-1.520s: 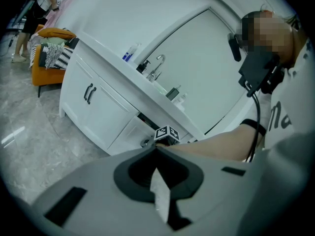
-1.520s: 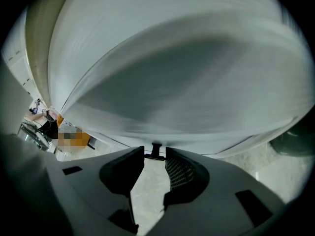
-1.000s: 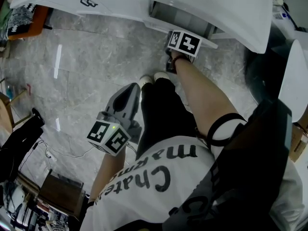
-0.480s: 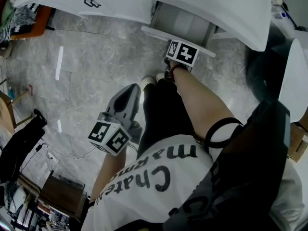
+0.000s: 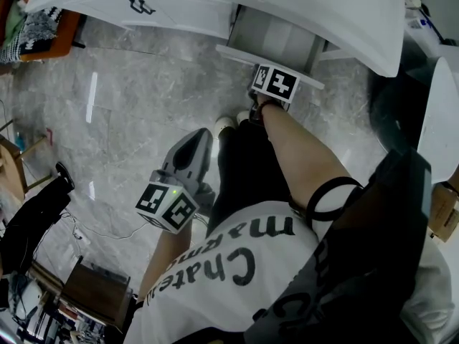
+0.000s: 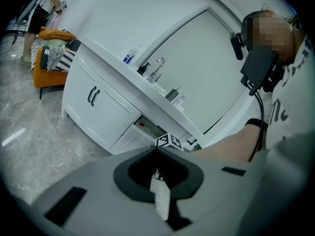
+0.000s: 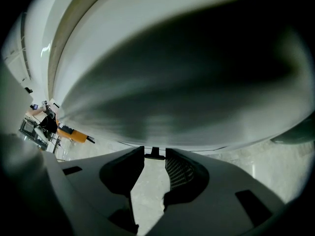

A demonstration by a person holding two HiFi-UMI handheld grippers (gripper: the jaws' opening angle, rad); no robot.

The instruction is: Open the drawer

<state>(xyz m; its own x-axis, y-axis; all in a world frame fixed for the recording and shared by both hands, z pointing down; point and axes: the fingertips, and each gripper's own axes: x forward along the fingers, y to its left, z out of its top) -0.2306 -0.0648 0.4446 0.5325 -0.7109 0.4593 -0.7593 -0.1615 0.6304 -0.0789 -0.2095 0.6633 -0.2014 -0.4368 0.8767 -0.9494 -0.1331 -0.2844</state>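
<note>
right tongs [image 7: 154, 157] are clamping the small dark handle [image 7: 155, 152] on the drawer front, with both tips pressing on its ends. in the right gripper view the white drawer panel is filling the upper frame, close up and blurred.

from the head view we're seeing the drawer [image 5: 276, 36] standing part-way out of the white cabinet [image 5: 179, 9], under the counter [image 5: 323, 6]. its grey inside is showing, and its front edge is running just above the right marker cube [image 5: 274, 82]. the person's right arm [image 5: 301, 149] is reaching down and forward to it.

the drawer is sitting to the right of the cabinet doors with the dark curved pulls [image 5: 142, 6]. the left gripper view is also catching the gap of the drawer [image 6: 146, 128], below the faucet [image 6: 158, 65].

left tongs [image 5: 199, 136] are clenched on themselves with the tips meeting, gripping no object. they're hanging over the grey marble floor [image 5: 129, 106], well apart from the cabinet and beside the person's leg. the left marker cube [image 5: 166, 206] is facing up at the camera.

white shoes [image 5: 226, 124] are showing on the floor, just below the drawer front.
</note>
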